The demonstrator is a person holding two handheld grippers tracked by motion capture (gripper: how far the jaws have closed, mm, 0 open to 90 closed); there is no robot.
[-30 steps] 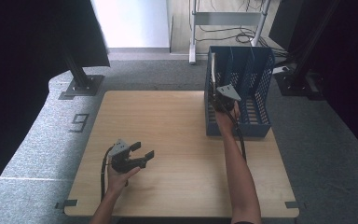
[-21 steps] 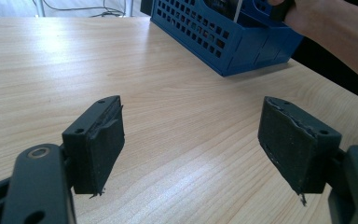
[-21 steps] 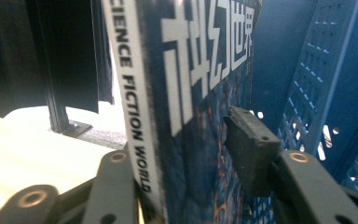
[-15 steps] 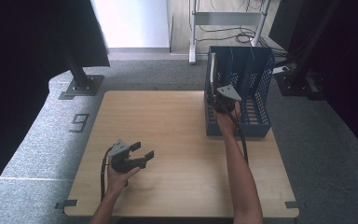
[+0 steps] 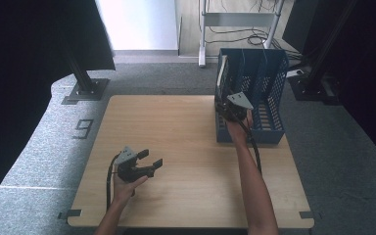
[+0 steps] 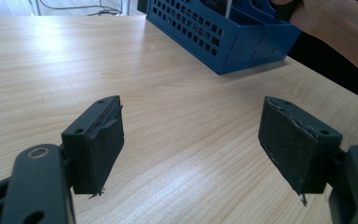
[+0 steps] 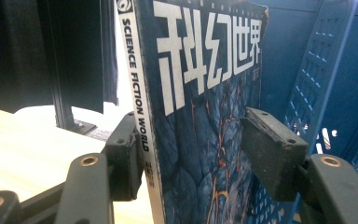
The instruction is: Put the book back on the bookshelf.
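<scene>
A magazine point(image 7: 200, 93) with a dark blue cover and "SCIENCE FICTION WORLD" on its spine stands upright in the left compartment of the blue slotted file rack point(image 5: 269, 122). My right gripper point(image 7: 196, 149) straddles it. Its jaws have just been opening, and the right pad point(image 7: 272, 154) stands off the cover while the left pad sits by the spine. From above, the right gripper point(image 5: 226, 105) is at the rack's front left corner. My left gripper point(image 5: 149, 161) rests low over the table at the near left, open and empty, its pads point(image 6: 98, 144) wide apart.
The wooden table point(image 5: 176, 127) has bare room in the middle and along its left side. The rack point(image 6: 223, 37) stands at the far right edge. A metal stand and cables are on the floor beyond, and dark curtains hang at both sides.
The right hand has barely shifted at the rack's left compartment. The left hand and its gripper have not moved.
</scene>
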